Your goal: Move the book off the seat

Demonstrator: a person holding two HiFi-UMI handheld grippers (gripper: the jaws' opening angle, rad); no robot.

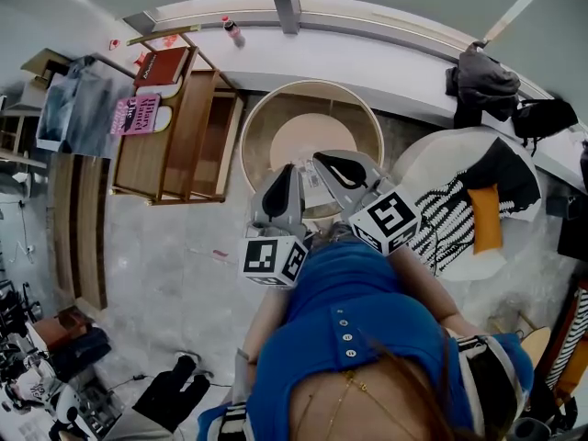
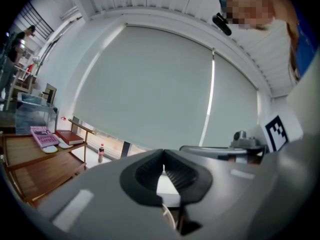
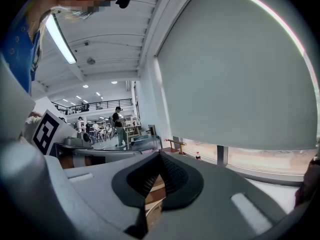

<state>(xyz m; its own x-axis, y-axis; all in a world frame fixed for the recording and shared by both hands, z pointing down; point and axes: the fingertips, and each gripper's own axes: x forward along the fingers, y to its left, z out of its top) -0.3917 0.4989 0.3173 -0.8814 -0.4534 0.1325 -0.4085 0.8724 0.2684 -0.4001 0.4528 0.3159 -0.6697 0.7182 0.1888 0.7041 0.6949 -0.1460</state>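
Head view puts the wooden seat (image 1: pixel 188 127) at the upper left, well apart from the person. Two books lie flat on its far end, a red-brown book (image 1: pixel 163 65) and a pink book (image 1: pixel 138 115) just beside it. Which one is meant I cannot tell.

The left tongs (image 1: pixel 292 175) and right tongs (image 1: pixel 323 161) are held close together in front of the body, above a round chair (image 1: pixel 246 141). Both are fully closed and hold nothing.

Either book is likely stiff-covered, moderately heavy and hard to get under where it lies flat. A pinch across the spine or a free edge looks best, since a grip on the cover alone may let the pages fan open.

Left gripper view shows the closed left tongs (image 2: pixel 163 166). At its left edge it catches the side-on look the head view lacks: the pink book (image 2: pixel 44 135) tilted up on small white things, the red-brown book (image 2: pixel 69 136) flatter, and a bottle (image 2: pixel 101 153) on the sill beyond.

Right gripper view shows the shut right tongs (image 3: pixel 159 156), the bottle (image 3: pixel 197 155) and a distant hall, but no book that I can make out.
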